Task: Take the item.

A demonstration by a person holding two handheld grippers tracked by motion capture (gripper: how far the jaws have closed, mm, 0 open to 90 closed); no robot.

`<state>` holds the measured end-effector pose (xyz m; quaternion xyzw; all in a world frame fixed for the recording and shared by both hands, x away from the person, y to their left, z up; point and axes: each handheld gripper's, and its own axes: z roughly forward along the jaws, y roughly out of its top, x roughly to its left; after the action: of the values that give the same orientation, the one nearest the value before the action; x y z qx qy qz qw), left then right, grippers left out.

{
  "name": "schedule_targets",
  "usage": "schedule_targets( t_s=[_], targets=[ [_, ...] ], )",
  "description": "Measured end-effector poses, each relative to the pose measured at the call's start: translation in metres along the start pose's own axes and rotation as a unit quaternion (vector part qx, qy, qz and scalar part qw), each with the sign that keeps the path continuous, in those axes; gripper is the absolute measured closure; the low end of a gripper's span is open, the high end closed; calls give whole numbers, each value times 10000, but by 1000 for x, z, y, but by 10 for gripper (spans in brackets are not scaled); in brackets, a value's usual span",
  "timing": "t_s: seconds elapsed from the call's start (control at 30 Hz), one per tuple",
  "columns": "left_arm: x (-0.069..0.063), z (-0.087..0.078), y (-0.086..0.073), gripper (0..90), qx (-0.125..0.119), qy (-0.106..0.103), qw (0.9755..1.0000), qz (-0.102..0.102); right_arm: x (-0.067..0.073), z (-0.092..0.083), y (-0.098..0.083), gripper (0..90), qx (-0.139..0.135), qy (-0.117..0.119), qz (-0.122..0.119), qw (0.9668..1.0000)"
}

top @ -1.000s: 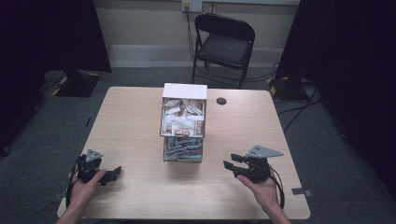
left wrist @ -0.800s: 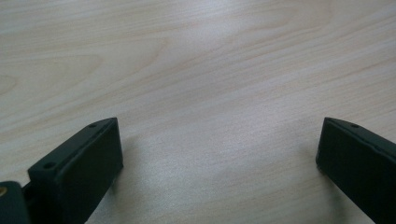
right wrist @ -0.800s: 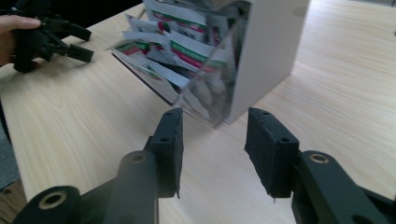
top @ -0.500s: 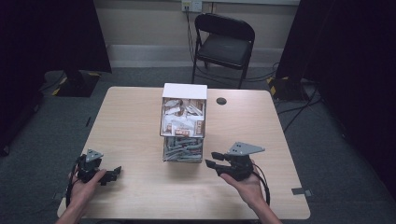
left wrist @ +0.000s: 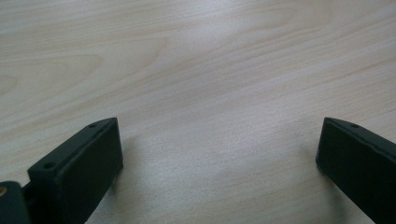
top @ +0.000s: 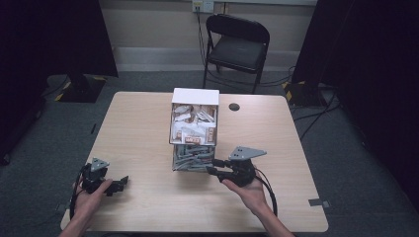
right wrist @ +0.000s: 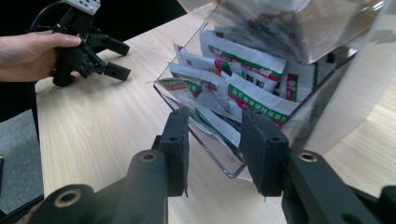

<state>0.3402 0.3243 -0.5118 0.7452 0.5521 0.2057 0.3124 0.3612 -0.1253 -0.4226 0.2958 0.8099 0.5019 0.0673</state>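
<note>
A clear dispenser box (top: 194, 123) with a white top stands mid-table, stuffed with white sachets. More sachets (top: 192, 157) lie in its bottom tray. My right gripper (top: 212, 167) sits at the tray's front right corner. In the right gripper view its jaws (right wrist: 217, 121) stand a little apart at the clear tray lip (right wrist: 219, 163), with the corners of red-and-green printed sachets (right wrist: 252, 93) between them; no grip shows. My left gripper (top: 121, 182) rests on the table at the front left, wide open (left wrist: 219, 135) over bare wood. It also appears far off (right wrist: 112, 58) in the right gripper view.
A small black round cap (top: 234, 106) lies on the table (top: 148, 118) behind the box to the right. A black folding chair (top: 237, 44) stands beyond the far edge. Dark panels flank the room on both sides.
My right gripper has moved left and forward, from the table's right side up to the dispenser's bottom tray. The left gripper has stayed where it was.
</note>
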Motion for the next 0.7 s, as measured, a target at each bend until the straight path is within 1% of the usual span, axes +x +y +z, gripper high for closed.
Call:
schedule_targets(
  t_s=[0.17, 0.23, 0.3, 0.37, 0.47, 0.57, 0.7],
  targets=[
    [0, 0, 0, 0, 2, -1, 10000, 1, 0, 7, 1, 653, 17, 100, 39, 9999],
    [0, 0, 0, 0, 3, -1, 10000, 2, 1, 10, 1, 660, 49, 124, -3, 9999],
    [0, 0, 0, 1, 1, -4, 10000, -2, 1, 13, 0, 672, 75, 156, 7, 9998],
    [0, 0, 0, 0, 1, -5, 10000, -4, 2, 16, -1, 676, 47, 189, -17, 9998],
    [0, 0, 0, 1, 1, 0, 10000, 2, 2, 19, -1, 691, 43, 195, -41, 9998],
    [0, 0, 0, 1, 1, -3, 10000, -2, -1, 22, -4, 702, 79, 186, 12, 9998],
    [0, 0, 0, 0, 1, -2, 10000, -2, -3, 23, -6, 711, 64, 205, -10, 9998]
  ],
)
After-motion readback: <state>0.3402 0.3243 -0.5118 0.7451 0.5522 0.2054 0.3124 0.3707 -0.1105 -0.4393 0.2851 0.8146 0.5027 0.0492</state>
